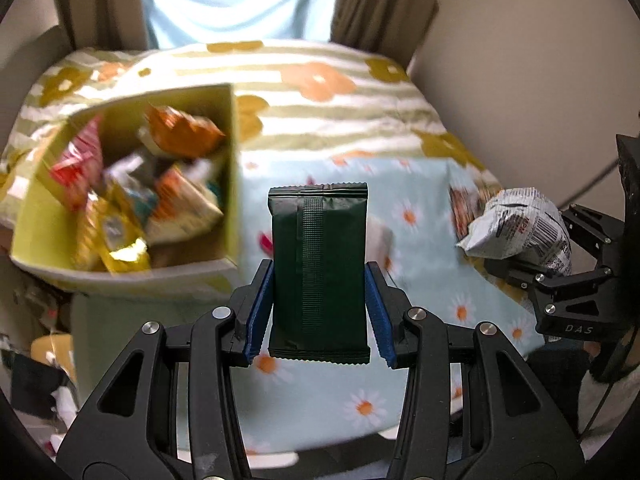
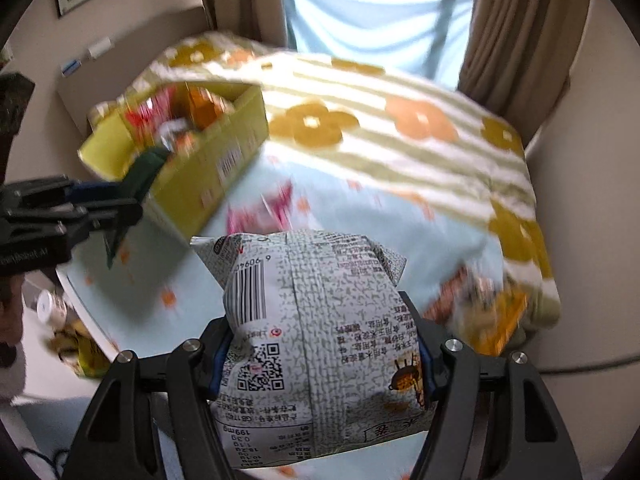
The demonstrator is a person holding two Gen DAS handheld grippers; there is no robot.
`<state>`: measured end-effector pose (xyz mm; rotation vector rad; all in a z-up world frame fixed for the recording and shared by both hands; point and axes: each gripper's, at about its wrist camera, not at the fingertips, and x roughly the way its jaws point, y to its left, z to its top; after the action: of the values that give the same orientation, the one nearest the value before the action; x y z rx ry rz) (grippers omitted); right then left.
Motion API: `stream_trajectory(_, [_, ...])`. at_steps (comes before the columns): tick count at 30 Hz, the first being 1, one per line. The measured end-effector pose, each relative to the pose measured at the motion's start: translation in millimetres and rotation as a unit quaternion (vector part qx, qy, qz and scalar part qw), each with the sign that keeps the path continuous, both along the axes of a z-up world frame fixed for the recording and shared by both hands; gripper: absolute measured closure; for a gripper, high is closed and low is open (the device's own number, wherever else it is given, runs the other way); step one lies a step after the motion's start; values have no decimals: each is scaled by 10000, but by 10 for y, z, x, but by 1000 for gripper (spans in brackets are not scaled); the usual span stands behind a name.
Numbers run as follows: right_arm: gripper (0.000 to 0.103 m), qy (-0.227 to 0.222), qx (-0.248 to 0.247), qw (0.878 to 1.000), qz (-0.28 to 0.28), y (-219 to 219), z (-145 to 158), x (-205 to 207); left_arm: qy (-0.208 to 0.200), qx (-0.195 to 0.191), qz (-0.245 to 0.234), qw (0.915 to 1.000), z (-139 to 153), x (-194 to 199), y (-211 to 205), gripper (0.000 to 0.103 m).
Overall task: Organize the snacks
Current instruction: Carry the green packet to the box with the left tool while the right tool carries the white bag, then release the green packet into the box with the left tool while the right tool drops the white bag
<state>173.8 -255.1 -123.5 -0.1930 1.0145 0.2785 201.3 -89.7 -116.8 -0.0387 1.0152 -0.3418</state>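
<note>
Closest to my lens, the left gripper (image 1: 319,312) is clamped on a dark green packet (image 1: 319,268), flat, glossy, with a ribbed seam down its back, held upright above the daisy cloth (image 1: 420,360). On my other side, the right gripper (image 2: 320,364) squeezes a puffy white bag (image 2: 316,344), covered in print, with a barcode, its sides bulging past the pads. Both are lifted clear of the bed. The yellow box (image 1: 236,168) off to the left already holds a jumble of wrappers, so I judge we're well along. Left to do: drop these two in, then collect the blurred packets (image 2: 480,300) at the cloth's right edge.
</note>
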Motion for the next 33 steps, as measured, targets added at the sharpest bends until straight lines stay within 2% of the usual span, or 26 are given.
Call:
stream_trajectory(6, [38,-370,319,9988,92,617,307,448,-116,24,127,9998,180,395,567,62])
stream_trajectory(13, [38,-451,643,9966,238,1466,336,982,-66,177,438,9989,164,906,1404,62])
stream_trajectory(19, [38,-120,889,9958,194,2128,84,1387,278,392,537,9974,-127,1328,2034,62])
stream_trajectory(26, [38,187,996,9948,-93,2496,-164,1560,603,642,332,9956,-527,1537,2298,62])
stream_trajectory(27, [38,229,983,9948,-127,2518,-196,1572,652,627,334,9953,-557,1541,2317,58])
stream_trajectory(29, [38,295,961,9948,-176,2524,-246,1587,723,602,330,9950,-618,1534,2347,25])
stream_trajectory(30, [38,322,961,9946,-221,2529,-277,1591,664,646,369,9950,-629,1510,2365,0])
stream_trajectory(33, [38,348,974,9942,-306,2514,-330,1591,487,648,394,9959,-619,1440,2420,1])
